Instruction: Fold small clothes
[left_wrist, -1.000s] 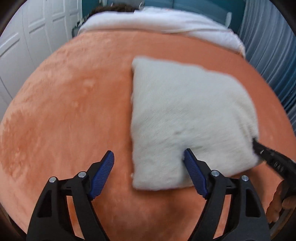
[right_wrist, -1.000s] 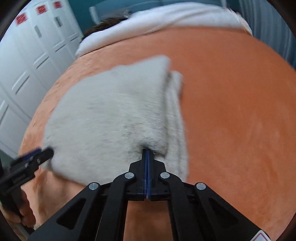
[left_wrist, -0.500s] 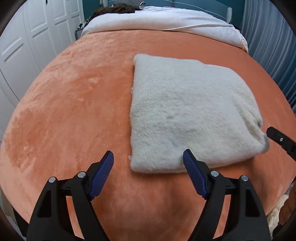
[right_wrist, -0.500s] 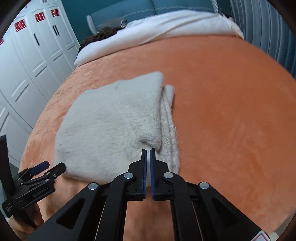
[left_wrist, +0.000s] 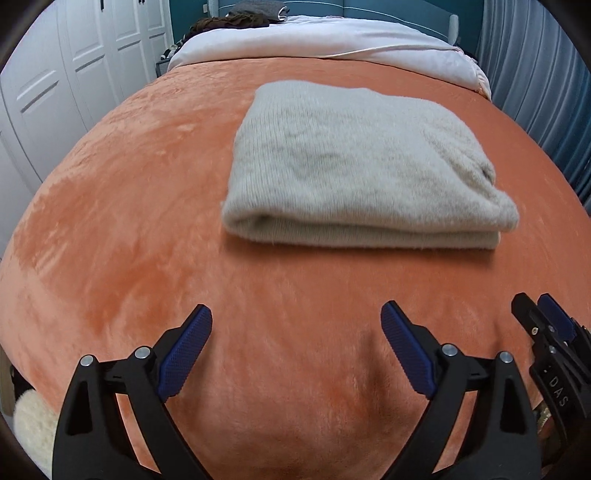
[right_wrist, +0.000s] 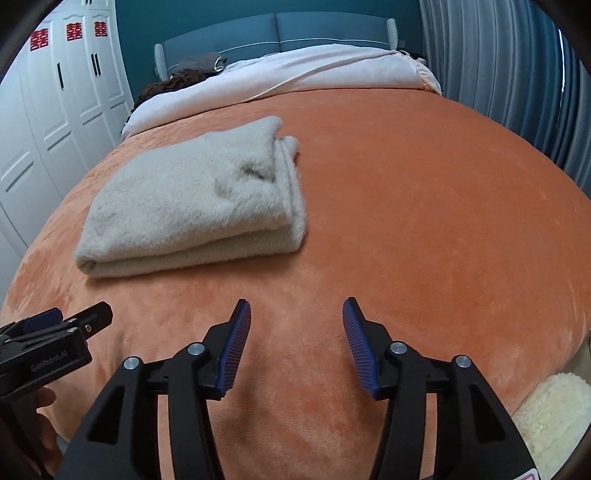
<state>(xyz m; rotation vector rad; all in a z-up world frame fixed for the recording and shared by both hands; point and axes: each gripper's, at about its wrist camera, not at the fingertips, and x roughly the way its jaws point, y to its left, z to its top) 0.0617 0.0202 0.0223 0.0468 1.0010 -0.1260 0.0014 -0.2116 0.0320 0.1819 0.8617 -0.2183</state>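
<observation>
A cream fluffy garment (left_wrist: 354, 166) lies folded into a flat rectangle on the orange blanket (left_wrist: 129, 229); it also shows in the right wrist view (right_wrist: 199, 206), left of centre. My left gripper (left_wrist: 295, 325) is open and empty, held back from the garment's near edge. My right gripper (right_wrist: 295, 317) is open and empty too, below and right of the garment. Each gripper shows at the edge of the other's view: the right gripper (left_wrist: 546, 325) and the left gripper (right_wrist: 74, 321).
The orange blanket covers a bed with a white duvet (right_wrist: 295, 70) and dark clothes (right_wrist: 192, 70) at the head. White wardrobe doors (right_wrist: 55, 110) stand on the left, blue curtains (right_wrist: 517, 74) on the right. A cream fluffy item (right_wrist: 554, 417) lies below the bed's near edge.
The right gripper let go of the garment's corner and opened wide. Both grippers drew back toward the bed's near edge. The garment stays folded on the blanket.
</observation>
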